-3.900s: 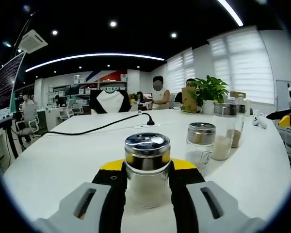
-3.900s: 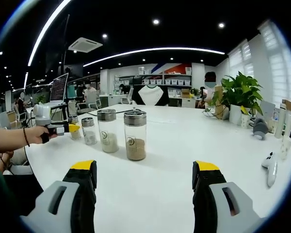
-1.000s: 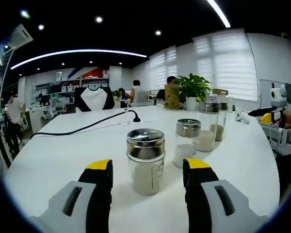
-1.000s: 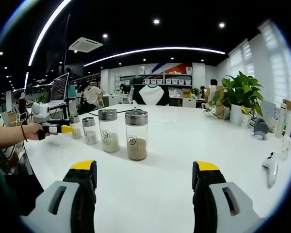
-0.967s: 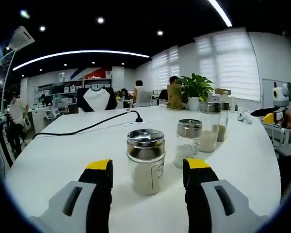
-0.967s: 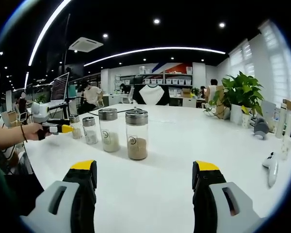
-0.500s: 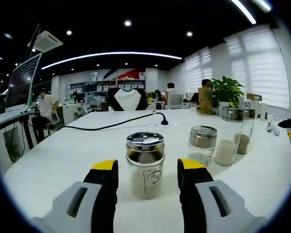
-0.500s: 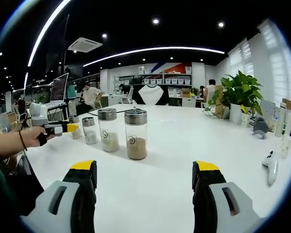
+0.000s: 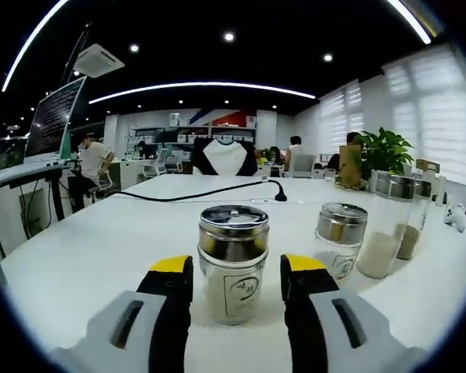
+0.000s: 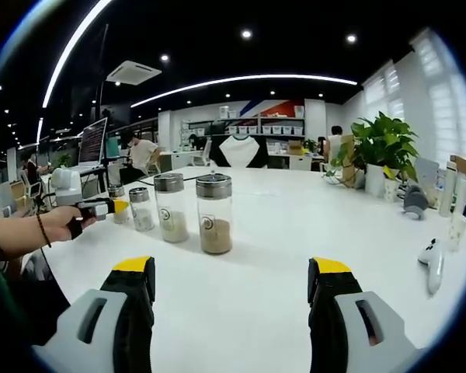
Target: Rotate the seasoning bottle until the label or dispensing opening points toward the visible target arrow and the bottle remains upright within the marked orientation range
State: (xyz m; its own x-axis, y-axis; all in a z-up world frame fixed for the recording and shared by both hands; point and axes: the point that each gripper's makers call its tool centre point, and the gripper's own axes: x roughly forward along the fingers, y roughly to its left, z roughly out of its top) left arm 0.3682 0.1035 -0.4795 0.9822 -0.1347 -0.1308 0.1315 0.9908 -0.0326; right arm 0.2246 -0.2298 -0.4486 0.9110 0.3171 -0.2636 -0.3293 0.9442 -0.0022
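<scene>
right now, a seasoning bottle (image 9: 234, 263) stands upright on the white table (image 9: 85, 249) between the left gripper (image 9: 237, 273).

its jaws sit just beside the glass, contact unclear; the right gripper (image 10: 231, 281) gapes wide, holding nothing, tall jars (image 10: 214, 213) ahead.

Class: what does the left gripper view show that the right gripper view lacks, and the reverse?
Left gripper view: a black cable, and the short seasoning bottle, label toward the camera, between the open jaws of the left gripper. Right gripper view: a white controller, and a hand holding the left gripper. Both: four seasoning bottles, the potted plant.
</scene>
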